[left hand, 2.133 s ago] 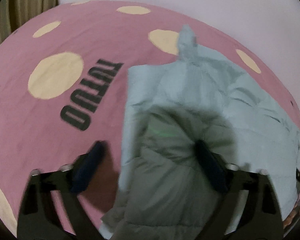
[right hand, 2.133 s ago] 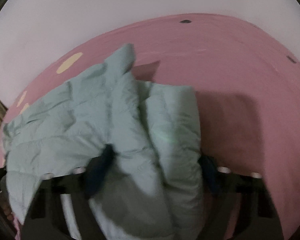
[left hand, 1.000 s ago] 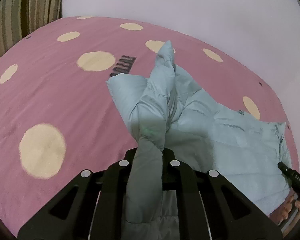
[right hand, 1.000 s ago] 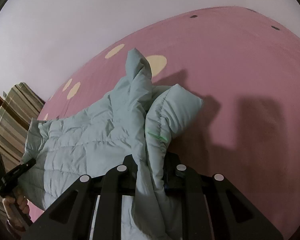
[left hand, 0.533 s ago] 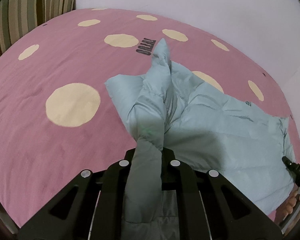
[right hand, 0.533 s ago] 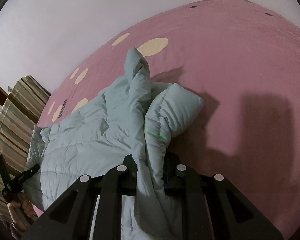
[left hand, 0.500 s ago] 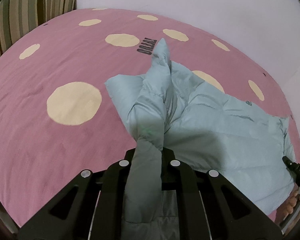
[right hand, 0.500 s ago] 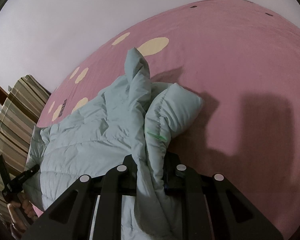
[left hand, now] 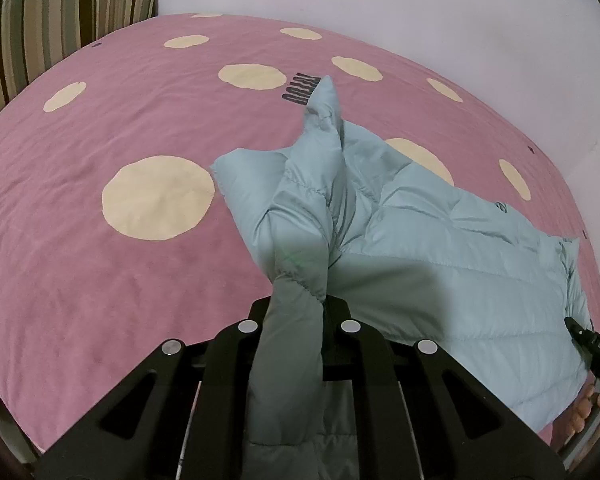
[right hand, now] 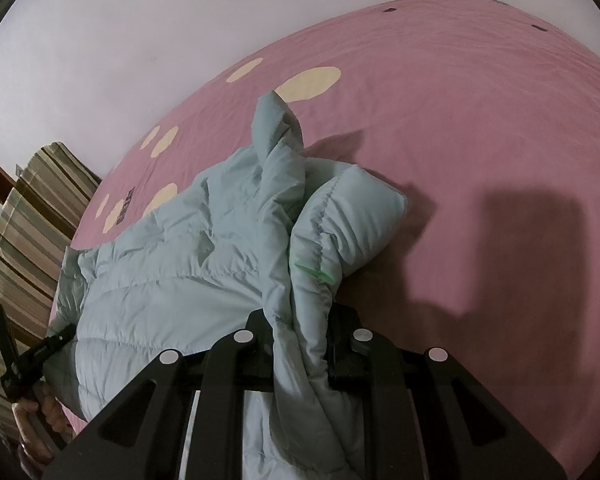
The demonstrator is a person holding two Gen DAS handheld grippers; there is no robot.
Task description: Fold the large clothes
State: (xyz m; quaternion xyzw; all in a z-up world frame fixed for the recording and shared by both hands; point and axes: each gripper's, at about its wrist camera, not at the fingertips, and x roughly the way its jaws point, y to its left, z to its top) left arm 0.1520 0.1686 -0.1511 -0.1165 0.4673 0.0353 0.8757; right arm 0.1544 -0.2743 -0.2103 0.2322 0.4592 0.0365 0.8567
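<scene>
A pale blue-green quilted puffer jacket lies spread on a pink bed cover with cream dots. My left gripper is shut on a bunched fold of the jacket, which rises between its jaws and drapes down over them. In the right wrist view the same jacket stretches off to the left, and my right gripper is shut on another thick fold of it. Each gripper holds one end of the jacket's near edge, lifted a little off the bed. The fingertips are hidden by fabric.
A striped pillow or cushion lies at the head of the bed, also the striped cushion at the left in the right wrist view. A plain pale wall runs behind the bed. A person's hand holds the other gripper's handle.
Both grippers closed on the jacket about two seconds ago and drew back toward the bed's near side, dragging it along; over the last half second nothing has shifted.
</scene>
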